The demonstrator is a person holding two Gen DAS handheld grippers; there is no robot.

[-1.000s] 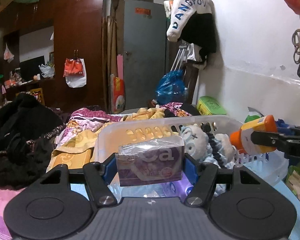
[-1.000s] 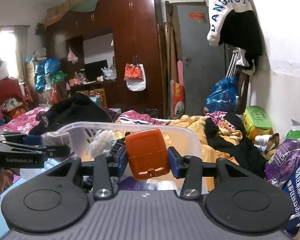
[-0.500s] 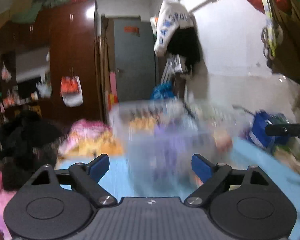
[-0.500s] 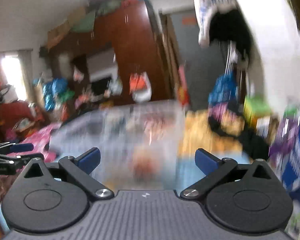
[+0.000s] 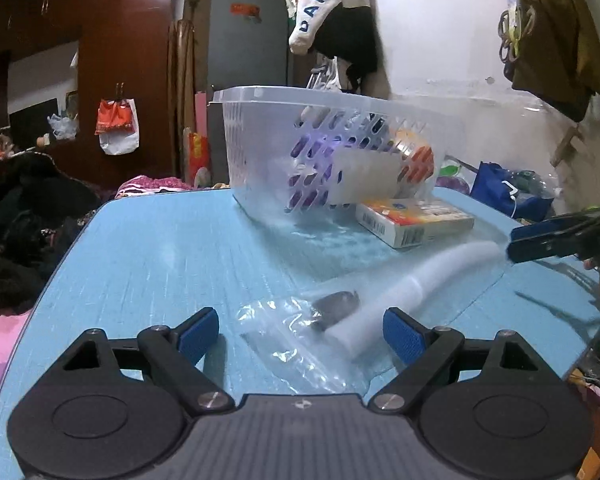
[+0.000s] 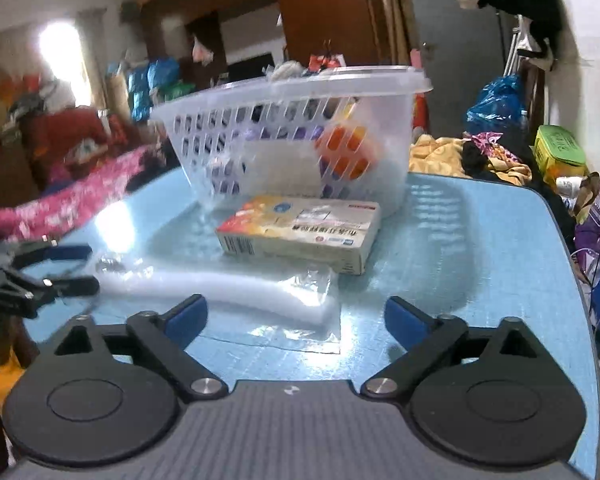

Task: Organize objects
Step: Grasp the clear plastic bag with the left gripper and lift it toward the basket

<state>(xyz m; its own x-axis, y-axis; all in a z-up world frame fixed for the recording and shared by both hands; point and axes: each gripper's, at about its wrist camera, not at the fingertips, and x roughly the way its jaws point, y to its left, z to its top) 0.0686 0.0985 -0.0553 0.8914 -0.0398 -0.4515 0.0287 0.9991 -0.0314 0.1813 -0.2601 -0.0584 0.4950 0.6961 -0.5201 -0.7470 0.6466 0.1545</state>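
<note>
A clear plastic basket (image 5: 268, 140) (image 6: 380, 128) stands at the far side of the blue table (image 5: 148, 264) (image 6: 460, 248); an orange item (image 6: 346, 152) and purple items show through its slots. A yellow-white box (image 5: 414, 220) (image 6: 300, 232) lies in front of it. A white tube (image 5: 412, 284) (image 6: 228, 292) and a clear plastic bag (image 5: 300, 328) lie nearer. My left gripper (image 5: 300, 334) is open and empty, low over the bag. My right gripper (image 6: 296, 320) is open and empty, just behind the tube.
Piles of clothes and bedding (image 5: 20, 224) (image 6: 488, 156) surround the table. A blue bag (image 5: 504, 192) sits past the table's right edge. A wardrobe (image 5: 112, 60) and a door (image 5: 244, 48) stand at the back. Clothes hang on the wall (image 5: 336, 12).
Both grippers let go of their loads, the purple pack and the orange item, which now lie in the basket. Both opened, pulled back and dropped low over the table.
</note>
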